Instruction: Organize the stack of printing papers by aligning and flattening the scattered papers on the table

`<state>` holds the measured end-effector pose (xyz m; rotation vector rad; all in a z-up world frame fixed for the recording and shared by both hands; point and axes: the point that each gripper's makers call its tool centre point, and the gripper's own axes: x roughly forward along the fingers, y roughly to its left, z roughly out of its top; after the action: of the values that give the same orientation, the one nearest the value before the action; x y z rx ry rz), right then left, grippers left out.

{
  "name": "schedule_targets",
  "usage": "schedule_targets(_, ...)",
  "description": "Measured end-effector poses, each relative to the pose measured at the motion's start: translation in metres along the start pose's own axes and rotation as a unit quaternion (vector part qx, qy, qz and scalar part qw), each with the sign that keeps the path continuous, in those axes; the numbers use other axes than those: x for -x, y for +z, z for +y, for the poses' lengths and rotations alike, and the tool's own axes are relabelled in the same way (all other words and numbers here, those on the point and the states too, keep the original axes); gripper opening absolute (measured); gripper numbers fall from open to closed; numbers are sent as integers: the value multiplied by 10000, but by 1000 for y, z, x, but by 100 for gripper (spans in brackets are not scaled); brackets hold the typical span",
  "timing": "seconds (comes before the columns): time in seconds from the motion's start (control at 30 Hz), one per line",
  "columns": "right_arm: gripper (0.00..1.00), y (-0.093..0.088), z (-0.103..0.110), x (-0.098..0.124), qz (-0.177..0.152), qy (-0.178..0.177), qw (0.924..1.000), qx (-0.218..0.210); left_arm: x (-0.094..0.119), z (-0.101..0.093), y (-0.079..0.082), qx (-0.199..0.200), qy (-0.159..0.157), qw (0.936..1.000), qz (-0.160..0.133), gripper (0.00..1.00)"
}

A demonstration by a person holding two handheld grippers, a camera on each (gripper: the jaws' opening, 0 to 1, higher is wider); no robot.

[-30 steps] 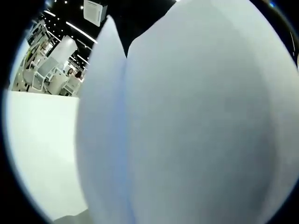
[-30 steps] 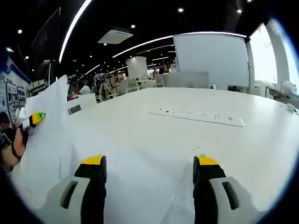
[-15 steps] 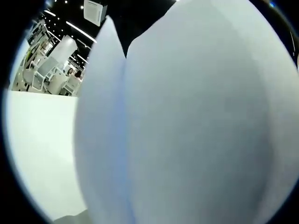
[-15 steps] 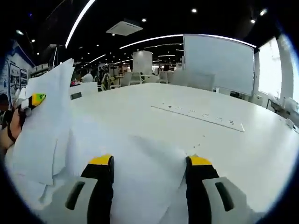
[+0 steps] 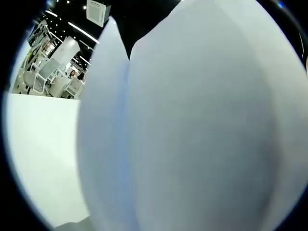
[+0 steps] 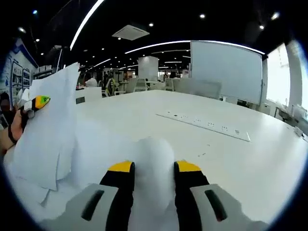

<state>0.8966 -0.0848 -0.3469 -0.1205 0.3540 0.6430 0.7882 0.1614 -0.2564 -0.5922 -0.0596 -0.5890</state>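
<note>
White printing papers [image 5: 202, 125] stand right against the lens in the left gripper view and hide that gripper's jaws. In the right gripper view the left gripper [image 6: 37, 102], with its yellow-green tip, holds several sheets [image 6: 48, 139] upright at the left; a hand [image 6: 8, 137] is behind it. More sheets [image 6: 96, 147] lie flat on the white table [image 6: 240, 159]. My right gripper [image 6: 153, 168] has its yellow-tipped jaws pinched on a raised hump of paper [image 6: 154, 151] bulging up between them.
A long flat socket strip [image 6: 204, 125] is set into the table beyond the papers. A large white board [image 6: 224, 65] stands at the table's far side. White chairs and desks [image 5: 53, 72] fill the room behind. Bare tabletop [image 5: 38, 154] lies left of the held sheets.
The right gripper's jaws have closed inward from wide apart, bunching the flat sheet into a hump between them. The left gripper still holds its sheets upright, nearly unmoved.
</note>
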Motion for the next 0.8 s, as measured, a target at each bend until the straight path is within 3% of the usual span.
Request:
schedule_targets(0.23,25,9,16,6,-213,375,9964,-723,0,1,0,5,-1,10000,1,7)
schedule_targets(0.33,25,13,28,9,-265,698,9913,-1088,0,1,0,10,0,10000,1,7)
schedule_targets(0.67,18,14,42,15,-239,1024,9861,-1286,0,2,0,-87,38,10000,17,7)
schedule_targets(0.8,8,15,39,15,-245,1018,9855,-1334,-1,2,-4,-230,78,9996,113,7)
